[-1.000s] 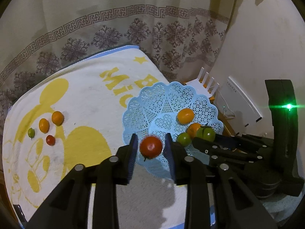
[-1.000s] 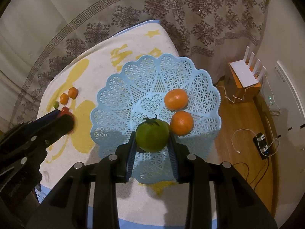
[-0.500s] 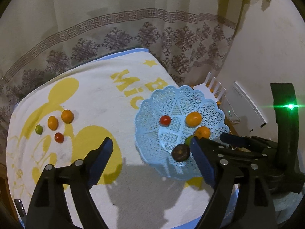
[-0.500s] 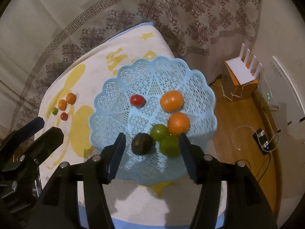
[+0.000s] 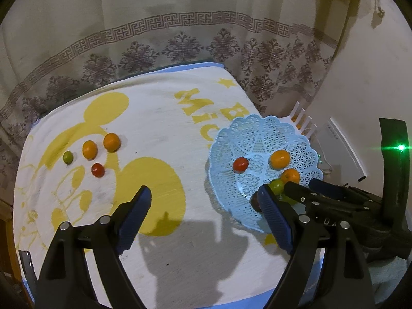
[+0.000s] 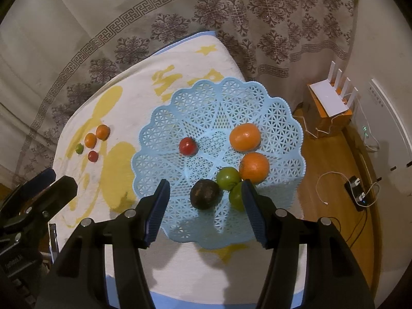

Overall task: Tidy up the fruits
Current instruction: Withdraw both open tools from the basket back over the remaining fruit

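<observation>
Both grippers spread wide and empty: left gripper (image 5: 203, 211) hovering above the towel (image 5: 154, 118), right gripper (image 6: 204, 200) poised over the near rim of the basket (image 6: 221, 97), neither touching any fruit.

Ahead of the right gripper, largest first: blue lattice basket, light and probably flexible plastic, likely to skid on the cloth if nudged. Inside it, two oranges (image 6: 244, 137) at the far right of the fingers, firm and round, best taken across the middle. Just ahead between the fingers, a dark round fruit (image 6: 206, 194), kind unclear, with two green fruits (image 6: 228, 178) beside it toward the right finger, one partly hidden behind that finger. Farther ahead and left, a small red tomato (image 6: 188, 146), thin-skinned and soft by the look, calling for a gentle squeeze.

Well ahead and to the left of the left gripper, loose on the towel: two small oranges (image 5: 111, 142), touching or nearly so, then a red cherry tomato (image 5: 98, 170) nearer the fingers, then a tiny green fruit (image 5: 68, 157) farthest left. All small, light, smooth and apt to roll; safest pinched at the widest girth with the fingers closing from either side, lightly on the tomato. Probably next for collection into the basket.
</observation>
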`<state>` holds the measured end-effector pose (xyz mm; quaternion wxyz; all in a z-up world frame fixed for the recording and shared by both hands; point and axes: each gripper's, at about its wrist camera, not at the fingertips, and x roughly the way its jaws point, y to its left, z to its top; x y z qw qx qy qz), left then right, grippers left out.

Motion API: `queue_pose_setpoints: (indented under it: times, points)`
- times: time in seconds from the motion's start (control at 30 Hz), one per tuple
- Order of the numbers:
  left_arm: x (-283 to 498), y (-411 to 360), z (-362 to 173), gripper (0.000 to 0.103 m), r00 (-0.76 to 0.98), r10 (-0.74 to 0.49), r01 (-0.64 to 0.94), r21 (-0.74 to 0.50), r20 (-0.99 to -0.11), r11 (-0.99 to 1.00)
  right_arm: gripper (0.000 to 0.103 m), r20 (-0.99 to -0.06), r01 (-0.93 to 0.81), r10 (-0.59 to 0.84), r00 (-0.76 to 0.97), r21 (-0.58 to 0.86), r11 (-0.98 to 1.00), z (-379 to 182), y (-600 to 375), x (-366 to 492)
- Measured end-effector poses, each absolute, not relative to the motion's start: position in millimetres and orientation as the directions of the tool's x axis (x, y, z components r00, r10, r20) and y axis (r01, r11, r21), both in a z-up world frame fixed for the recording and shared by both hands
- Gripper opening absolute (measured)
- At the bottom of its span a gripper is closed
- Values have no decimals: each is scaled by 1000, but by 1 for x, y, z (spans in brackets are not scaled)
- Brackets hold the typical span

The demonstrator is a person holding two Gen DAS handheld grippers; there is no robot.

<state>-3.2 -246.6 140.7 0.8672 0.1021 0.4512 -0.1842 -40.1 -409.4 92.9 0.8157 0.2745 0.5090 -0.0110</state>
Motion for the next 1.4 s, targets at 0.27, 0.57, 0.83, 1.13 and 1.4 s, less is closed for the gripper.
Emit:
queue_pose_setpoints:
  times: [0.27, 0.57, 0.83, 1.13, 1.4]
  points:
    - [-4, -230, 143, 84, 535, -215, 374, 1, -817, 927, 59, -835, 293, 261, 485, 436, 851, 96, -404, -41]
    - [-6, -222, 145, 84, 540, -213, 367, 0, -814, 930, 59, -834, 294, 259, 487, 436, 851, 96, -404, -43]
    - [-5, -203, 144, 84, 539, -200, 335, -9, -818, 942, 67, -833, 294, 264, 486, 441, 848, 98, -392, -44]
    - [-1, -178, 146, 84, 545, -182, 300, -12, -818, 954, 70, -823, 267, 280, 493, 450, 852, 105, -371, -36]
    - [5, -150, 145, 84, 545, -163, 266, -15, -822, 964, 70, -826, 256, 289, 484, 449, 856, 105, -349, -27]
